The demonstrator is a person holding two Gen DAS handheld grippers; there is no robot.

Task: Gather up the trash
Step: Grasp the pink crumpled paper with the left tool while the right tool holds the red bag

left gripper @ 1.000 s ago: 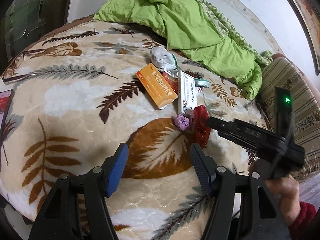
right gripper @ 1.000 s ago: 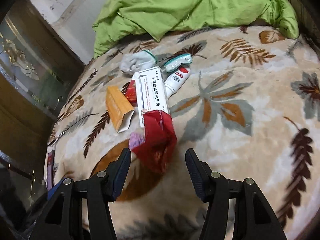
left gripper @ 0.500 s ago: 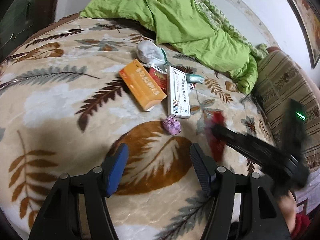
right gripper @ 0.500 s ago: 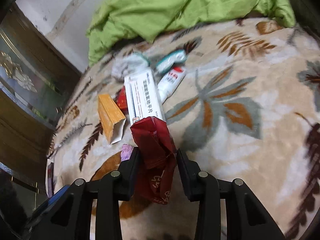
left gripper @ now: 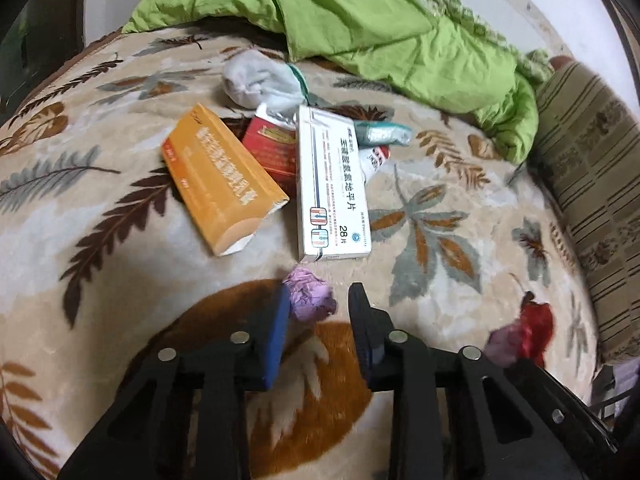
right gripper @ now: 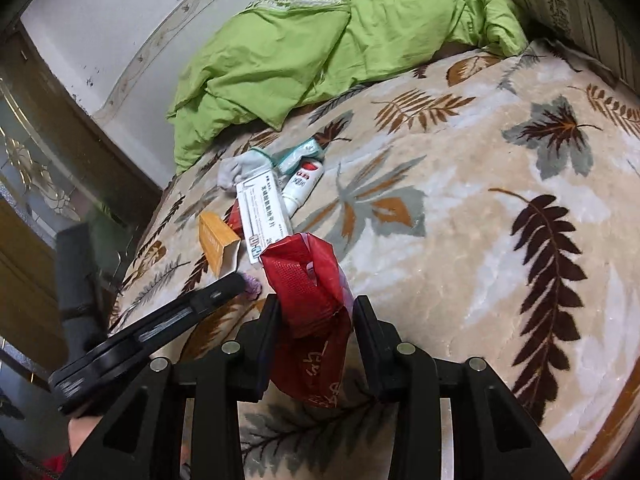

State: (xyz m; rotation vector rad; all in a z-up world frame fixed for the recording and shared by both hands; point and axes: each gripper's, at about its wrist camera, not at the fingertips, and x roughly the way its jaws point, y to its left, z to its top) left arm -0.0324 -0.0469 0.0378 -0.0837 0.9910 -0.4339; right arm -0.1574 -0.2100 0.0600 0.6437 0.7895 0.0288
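While the left gripper (left gripper: 318,322) reaches low over the plush leaf-patterned blanket (left gripper: 440,216), its parted jaws flank a crumpled purple paper wad (left gripper: 310,294). Rightward view: the right gripper (right gripper: 316,340) clamps a crinkly red plastic bag (right gripper: 310,300), lifted above the blanket.

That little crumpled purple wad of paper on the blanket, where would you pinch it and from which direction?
Pinch the small crumpled purple paper wad across its middle, coming in low from the near edge of the leaf-patterned blanket. It is a roundish lump with no handle, so any opposing sides work. The left hand-held gripper already has its jaws either side of it, and the white medicine box lies just beyond.
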